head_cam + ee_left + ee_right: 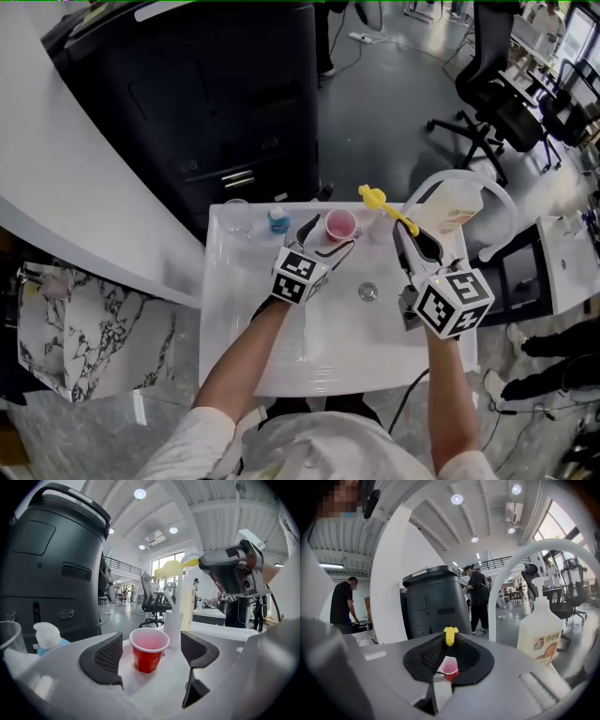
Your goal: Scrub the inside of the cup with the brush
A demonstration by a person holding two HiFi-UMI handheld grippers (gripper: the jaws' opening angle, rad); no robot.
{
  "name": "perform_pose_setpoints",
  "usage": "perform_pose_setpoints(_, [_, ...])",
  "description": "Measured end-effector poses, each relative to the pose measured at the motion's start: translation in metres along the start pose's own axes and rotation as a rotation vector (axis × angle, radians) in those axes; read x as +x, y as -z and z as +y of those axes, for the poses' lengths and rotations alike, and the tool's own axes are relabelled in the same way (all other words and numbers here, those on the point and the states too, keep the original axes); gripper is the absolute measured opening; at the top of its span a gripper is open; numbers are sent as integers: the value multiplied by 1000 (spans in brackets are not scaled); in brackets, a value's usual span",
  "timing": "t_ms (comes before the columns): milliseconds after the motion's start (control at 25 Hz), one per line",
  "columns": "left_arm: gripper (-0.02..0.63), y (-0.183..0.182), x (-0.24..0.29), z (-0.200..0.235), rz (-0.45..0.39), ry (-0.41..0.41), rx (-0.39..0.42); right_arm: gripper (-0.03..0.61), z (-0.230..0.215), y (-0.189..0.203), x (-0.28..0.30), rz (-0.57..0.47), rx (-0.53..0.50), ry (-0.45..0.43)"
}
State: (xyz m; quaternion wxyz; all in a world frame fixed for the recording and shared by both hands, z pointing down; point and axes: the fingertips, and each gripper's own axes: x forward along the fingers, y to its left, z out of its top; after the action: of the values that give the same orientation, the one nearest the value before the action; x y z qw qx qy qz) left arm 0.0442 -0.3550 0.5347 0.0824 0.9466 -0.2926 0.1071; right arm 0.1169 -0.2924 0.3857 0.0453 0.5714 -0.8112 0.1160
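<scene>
Closing our open left hand-held gripper (151,657) on the red plastic cup (148,648) should steady it; our right hand-held gripper (450,649) clamps the yellow brush (450,635).

Sink basin (328,333) lies open in front of the red cup (340,225). On the back rim, a blue bottle (277,222) and clear glass (236,217) crowd its left; faucet (494,611) and soap bottle (450,211) block its right.

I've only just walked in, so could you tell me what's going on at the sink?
A person works over a sink with a gripper in each hand. The left gripper is open, its fingers on either side of the cup, not touching it. The cup stands upright at the sink's back edge. The right gripper is shut on the brush, which is not yet in the cup.
</scene>
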Motion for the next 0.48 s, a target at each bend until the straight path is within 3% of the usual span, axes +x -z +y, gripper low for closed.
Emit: perform_pose_setpoints(480, [408,30,36,6,77,-7,61,35,-14,24,2,36,31,5])
